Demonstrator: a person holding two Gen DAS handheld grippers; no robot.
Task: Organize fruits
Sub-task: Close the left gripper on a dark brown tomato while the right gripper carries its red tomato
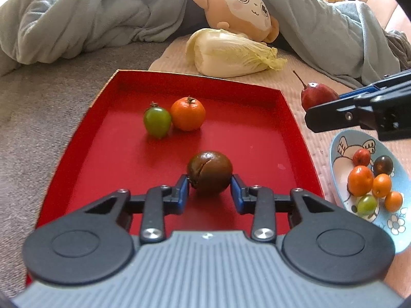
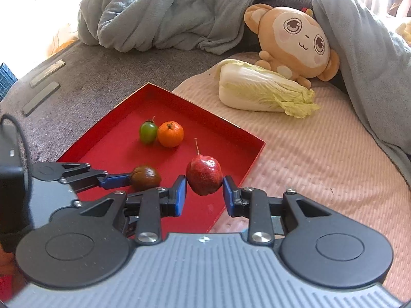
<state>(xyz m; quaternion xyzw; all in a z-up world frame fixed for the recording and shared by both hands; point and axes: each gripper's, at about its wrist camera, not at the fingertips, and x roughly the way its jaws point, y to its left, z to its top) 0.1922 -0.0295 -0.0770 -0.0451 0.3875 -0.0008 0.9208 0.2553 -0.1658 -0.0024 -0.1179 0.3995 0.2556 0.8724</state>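
- Two fruits are in my grippers at this moment. My left gripper (image 1: 210, 182) is low over the near part of the red tray (image 1: 295, 118), its blue pads touching both sides of the brown fruit (image 1: 210, 171), which rests on the tray floor. The skin has a split running down the left face, so I judge it soft and easily bruised; it wants only a light squeeze across its widest part, with the pads kept off that crack.
- My right gripper (image 2: 204, 195) pinches the red pear-shaped fruit (image 2: 204, 175) at its belly, held up over the tray's near right part with the stem pointing up. It looks small, light and glossy, so I reckon it could slip if tilted; a grip on the broad middle, never the thin stem, seems right.
- Off to the right, just beside the tray, the blue plate (image 1: 339, 141) carries a heap of little orange, red, green and dark fruits, round and likely to roll.
- Further in, the green fruit (image 1: 157, 121) and the orange fruit (image 1: 188, 114) sit touching each other; the orange one looks firmer, with a duller rind that should grip well.
- Farthest off, a cabbage (image 1: 231, 52) lies on the pink mat before a plush toy (image 1: 241, 10).
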